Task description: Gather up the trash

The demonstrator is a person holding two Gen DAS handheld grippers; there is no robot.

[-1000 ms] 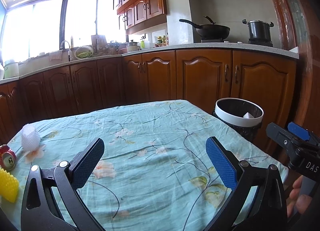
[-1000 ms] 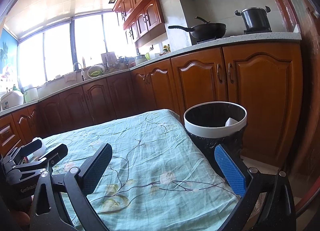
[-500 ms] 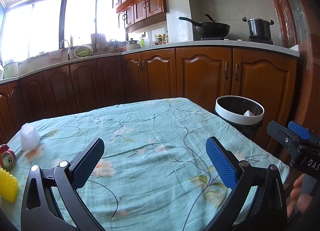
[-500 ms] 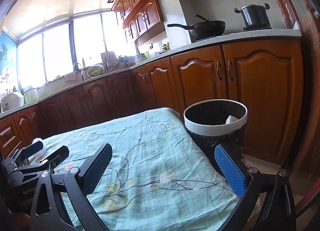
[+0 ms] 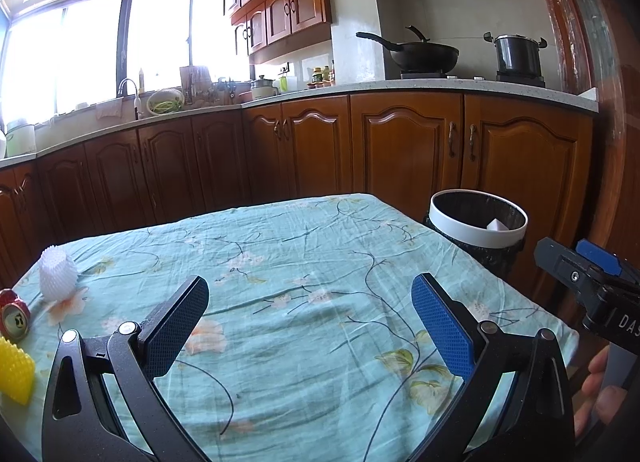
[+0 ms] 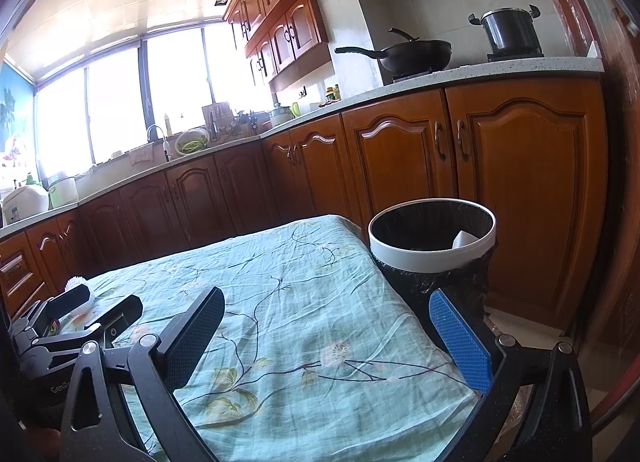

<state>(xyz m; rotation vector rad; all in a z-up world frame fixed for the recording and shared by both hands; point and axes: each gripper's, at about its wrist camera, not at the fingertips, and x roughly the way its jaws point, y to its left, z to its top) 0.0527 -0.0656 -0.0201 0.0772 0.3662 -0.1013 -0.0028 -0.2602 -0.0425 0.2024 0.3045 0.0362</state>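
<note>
A white foam fruit net (image 5: 58, 272), a crushed red can (image 5: 14, 319) and a yellow spiky piece (image 5: 15, 371) lie at the table's left edge in the left wrist view. A white-rimmed trash bin (image 5: 478, 227) with a black liner stands off the table's far right corner, with a white scrap inside (image 6: 464, 239). My left gripper (image 5: 310, 326) is open and empty above the near middle of the table. My right gripper (image 6: 328, 336) is open and empty over the table's right side, short of the bin (image 6: 432, 246).
The table carries a light blue floral cloth (image 5: 304, 262). Wooden kitchen cabinets (image 5: 404, 150) run behind the table and bin. A wok (image 5: 424, 54) and pot (image 5: 518, 56) stand on the counter. A wooden door frame (image 6: 616, 182) is at the far right.
Both cameras have tilted slightly, so the scene sits a little lower in view. Both grippers stay open and empty, and nothing on the table has moved.
</note>
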